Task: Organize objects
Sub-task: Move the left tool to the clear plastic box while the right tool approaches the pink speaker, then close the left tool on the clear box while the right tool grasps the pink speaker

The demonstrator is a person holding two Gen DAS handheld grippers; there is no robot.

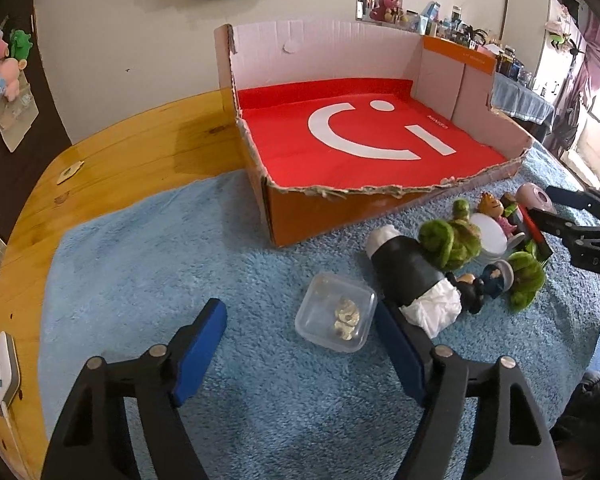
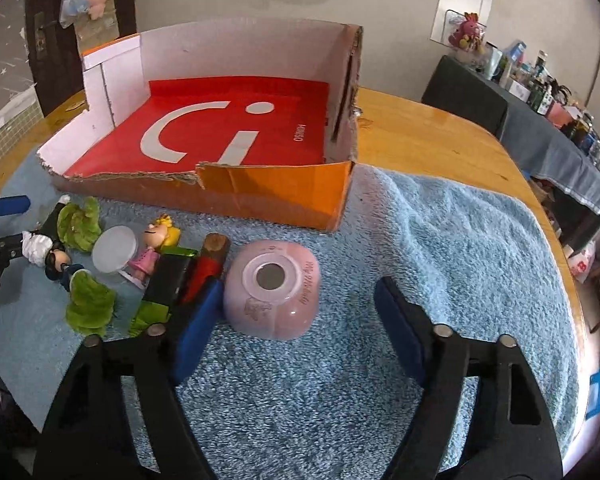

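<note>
1. Left wrist view, lower left of the frame: the left gripper (image 1: 300,332) hangs with its jaws spread wide and holds nothing. Its blue pads (image 1: 199,354) look soft and slightly rubbery.
2. Lower centre of that view: a small clear plastic box (image 1: 335,312) sits on the fluffy blue towel (image 1: 140,280), between the pads but nearer the right one. It is square with rounded corners, and something small and metallic lies inside. To grip it well, I judge the gripper should shift right until the box is centred, then close gently on two flat walls, since thin plastic may flex or slip.
3. Centre right: a black cylinder with white wrapping (image 1: 412,276) lies on its side just beside the box, with fuzzy green pieces (image 1: 450,240) and small glossy figurines (image 1: 480,284) close behind.
4. Upper centre: the cardboard tray (image 1: 340,204), with torn edges, an orange outside and a smooth red liner, holds nothing yet. It is the likely destination.
5. Right wrist view, lower centre: the right gripper (image 2: 300,312) is also wide apart and empty. A pink rounded ceramic-looking bowl (image 2: 274,288) lies upside down against its left pad. Its smooth curve could squirt out, so the pads should straddle its widest part.
6. Upper right: the glossy wooden worktop (image 2: 440,140) shows beyond the towel.
</note>
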